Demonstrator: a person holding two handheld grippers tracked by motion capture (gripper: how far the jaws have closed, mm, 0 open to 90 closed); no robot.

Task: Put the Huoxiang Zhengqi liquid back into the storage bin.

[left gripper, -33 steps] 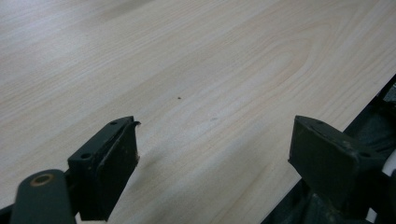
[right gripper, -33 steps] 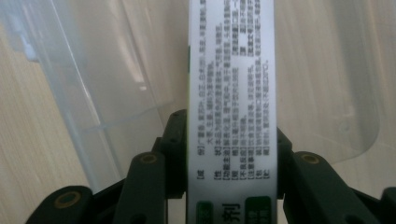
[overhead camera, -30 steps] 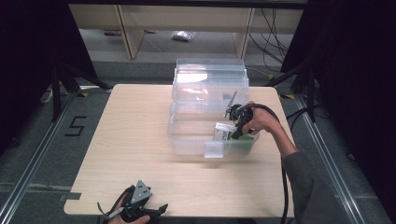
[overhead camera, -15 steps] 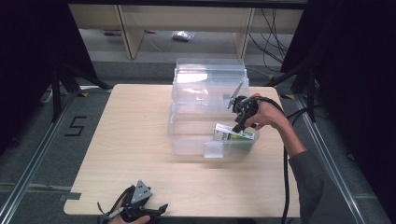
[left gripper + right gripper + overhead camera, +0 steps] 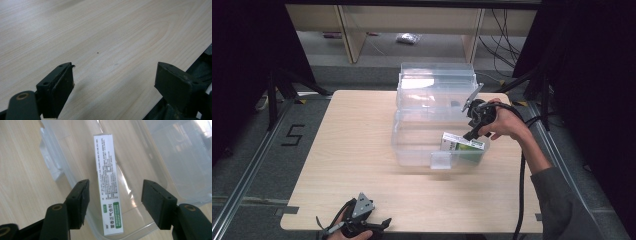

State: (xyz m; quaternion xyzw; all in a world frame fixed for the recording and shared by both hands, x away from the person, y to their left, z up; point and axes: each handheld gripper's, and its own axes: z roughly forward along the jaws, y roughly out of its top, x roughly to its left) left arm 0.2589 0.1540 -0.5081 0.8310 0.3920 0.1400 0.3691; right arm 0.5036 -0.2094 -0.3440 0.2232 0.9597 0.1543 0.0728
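Two grippers share the wooden table (image 5: 342, 165), and the clear plastic bin (image 5: 422, 145) in its middle serves as the landmark for everything else. Nearest the person, well short of the bin at the table's front edge, the left gripper (image 5: 362, 222) rests low in a hand; the left gripper view shows its jaws spread wide with nothing but bare wood between them. Farther on, at the bin's right side, the right gripper (image 5: 473, 131) hangs above the rim in the person's right hand (image 5: 504, 122), tilted down toward the inside. Its jaws have just been opening and now stand apart. In the right gripper view the white and green box (image 5: 108, 182) lies between them but below them, with clear gaps on both sides, so the pads do not press it.

The box sits inside the bin at its near right corner, apparently standing on a narrow edge and perhaps leaning on the wall, though the transparent plastic makes that hard to judge. That is the risk: a box balanced so could topple flat if a pad or the trailing cable (image 5: 519, 195) brushes it as the gripper pulls away. Behind the bin, its lid (image 5: 437, 82) stands raised, and an arm swinging back could knock it.
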